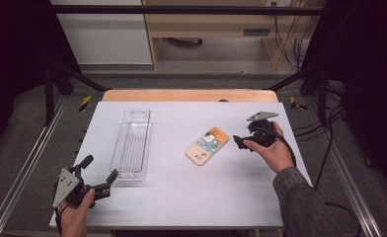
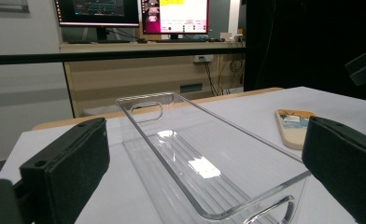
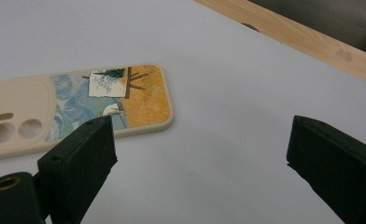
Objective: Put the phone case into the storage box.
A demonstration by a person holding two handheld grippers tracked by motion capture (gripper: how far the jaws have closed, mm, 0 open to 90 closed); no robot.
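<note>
The phone case [image 1: 207, 146] lies flat mid-table, near the right gripper [image 1: 239, 142] at its 9 o'clock; the clear plastic bin [image 1: 131, 145] sits just beyond the left gripper [image 1: 99, 171] at 12 — both grippers spread, empty. White tabletop [image 1: 181, 197], wooden far edge, monitors [image 2: 174, 16] behind

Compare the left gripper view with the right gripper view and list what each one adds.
The left gripper view alone shows the clear plastic bin, empty, lying lengthwise ahead of the open left claw, plus two monitors on a wooden desk behind. The right gripper view alone shows the open right claw and the two round camera cutouts in the case. Both share the phone case lying flat on the white table.
</note>
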